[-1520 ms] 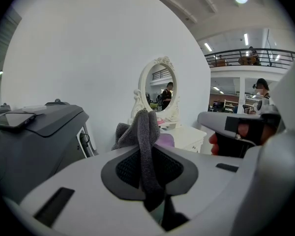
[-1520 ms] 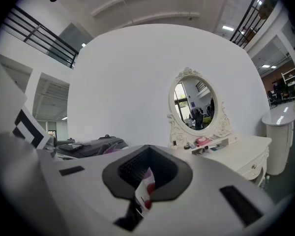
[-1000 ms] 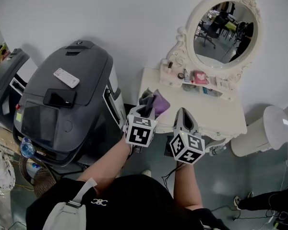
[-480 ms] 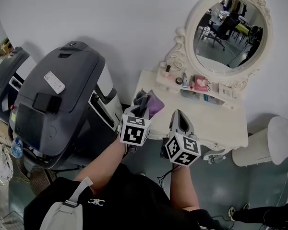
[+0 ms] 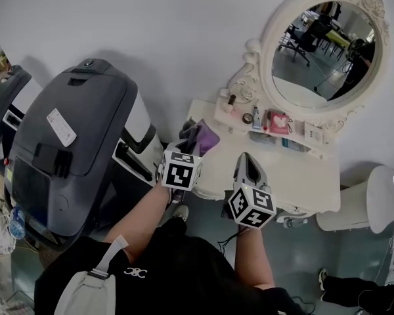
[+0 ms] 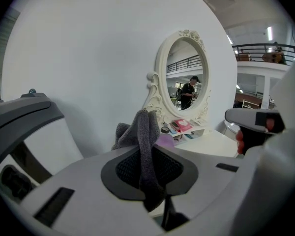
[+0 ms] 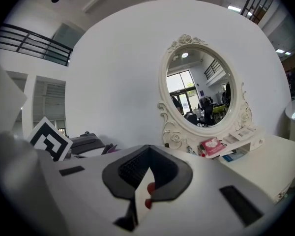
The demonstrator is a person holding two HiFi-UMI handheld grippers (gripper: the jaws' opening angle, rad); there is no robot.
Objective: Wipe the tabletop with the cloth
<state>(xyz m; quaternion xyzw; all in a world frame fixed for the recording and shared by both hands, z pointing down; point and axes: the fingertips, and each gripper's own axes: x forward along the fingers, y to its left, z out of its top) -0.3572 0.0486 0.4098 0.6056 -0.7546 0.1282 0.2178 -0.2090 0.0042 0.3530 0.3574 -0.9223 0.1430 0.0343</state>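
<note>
head view: the left gripper [image 5: 192,144] is clamped on the cloth [image 5: 204,136], a grey and purple bundle held above the far-left corner of the white worktop [image 5: 295,179]. that looks like the start of a stroke, since a wipe from that corner can run right across the bare surface. the right gripper [image 5: 247,160] hangs over the near edge, apart from the cloth and probably kept clear of its path. small items sit on the shelf under the mirror [image 5: 325,44], out of the way. a big grey machine [image 5: 72,136] stands to the left.

left gripper view: the cloth [image 6: 146,141] is pinched upright between the closed jaws of the left gripper [image 6: 148,183], folds sticking up and a tail hanging below. it seems lifted off the surface, so the wiping contact is not yet made.

right gripper view: the right gripper [image 7: 141,183] has its jaws drawn together on nothing. the worktop [image 7: 278,154] lies bare to the right.
</note>
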